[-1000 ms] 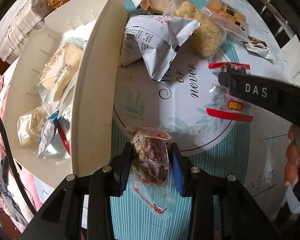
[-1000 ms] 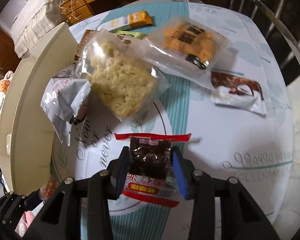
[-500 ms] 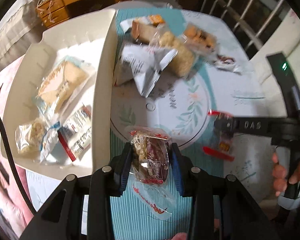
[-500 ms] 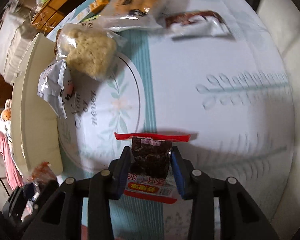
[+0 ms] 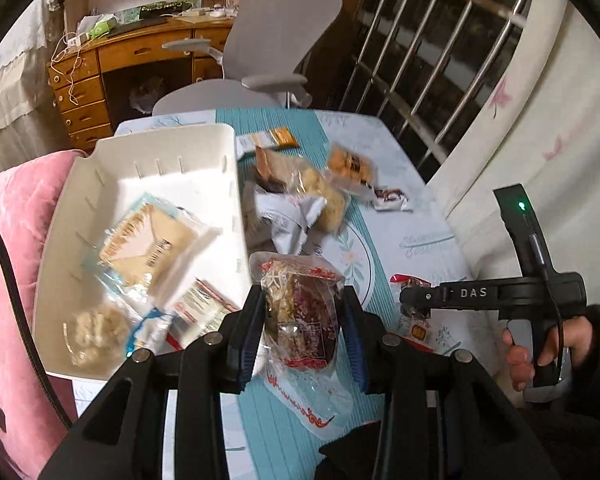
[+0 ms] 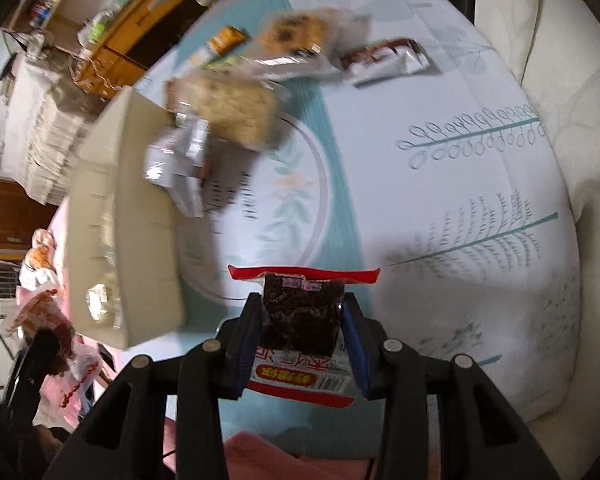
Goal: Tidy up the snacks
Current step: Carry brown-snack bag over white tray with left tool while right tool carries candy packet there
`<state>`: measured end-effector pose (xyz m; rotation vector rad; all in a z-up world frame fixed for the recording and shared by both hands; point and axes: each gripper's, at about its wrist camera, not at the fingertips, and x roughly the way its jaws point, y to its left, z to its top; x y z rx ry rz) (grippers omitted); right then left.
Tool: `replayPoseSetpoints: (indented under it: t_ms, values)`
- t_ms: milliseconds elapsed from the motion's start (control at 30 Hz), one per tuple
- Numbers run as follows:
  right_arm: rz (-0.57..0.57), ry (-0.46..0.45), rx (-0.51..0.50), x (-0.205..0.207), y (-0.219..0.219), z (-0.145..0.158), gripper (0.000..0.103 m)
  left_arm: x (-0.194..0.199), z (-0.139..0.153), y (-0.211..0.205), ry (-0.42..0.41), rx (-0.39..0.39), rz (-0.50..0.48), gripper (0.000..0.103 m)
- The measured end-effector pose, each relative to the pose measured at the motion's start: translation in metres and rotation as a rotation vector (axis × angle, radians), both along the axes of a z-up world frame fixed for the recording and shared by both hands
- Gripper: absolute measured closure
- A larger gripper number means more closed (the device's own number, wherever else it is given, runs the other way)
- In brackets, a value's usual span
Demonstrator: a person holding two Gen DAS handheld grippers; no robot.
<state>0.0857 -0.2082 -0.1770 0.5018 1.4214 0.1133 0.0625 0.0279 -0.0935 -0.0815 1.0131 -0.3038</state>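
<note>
My left gripper (image 5: 302, 316) is shut on a clear packet of red-brown nut snack (image 5: 300, 312), held in the air just right of the white bin (image 5: 148, 152). The bin holds several packets, among them a pale wafer pack (image 5: 148, 244). My right gripper (image 6: 302, 320) is shut on a dark snack packet with a red edge (image 6: 300, 316), held above the table near its front. It also shows in the left wrist view (image 5: 414, 304). The bin shows at the left in the right wrist view (image 6: 140, 220).
Loose snacks lie in a pile on the patterned tablecloth (image 6: 440, 160): a puffed rice cake (image 5: 328, 196), a grey-white bag (image 5: 292, 220), an orange pack (image 5: 350, 166), a brown-white bar (image 5: 390, 198). A grey chair (image 5: 260, 60) stands behind the table. Pink cushion (image 5: 12, 220) lies left.
Both grippers have risen and pulled back from the table with their packets still held. The bin and snack pile now look farther away and lower.
</note>
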Motion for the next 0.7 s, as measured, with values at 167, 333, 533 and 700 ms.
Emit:
replayPoseSetpoints:
  t_ms: [167,333,533,700]
  values:
    - [-0.042,-0.091,0.031,0.002,0.024,0.027,0.064,0.003,0.016,0.036,-0.029,-0.011,-0.037,0.067]
    - [-0.061,-0.203,0.046,0.012,0.06,0.053,0.064,0.009,0.028,0.067,-0.054,0.014,-0.063,0.067]
    - [-0.038,-0.343,0.068,0.013,0.108,0.075,0.064,0.022,0.028,0.104,-0.033,0.056,-0.084,0.067]
    - [0.001,-0.438,0.077,0.014,0.151,0.087,0.064,0.031,0.02,0.131,0.001,0.092,-0.107,0.067]
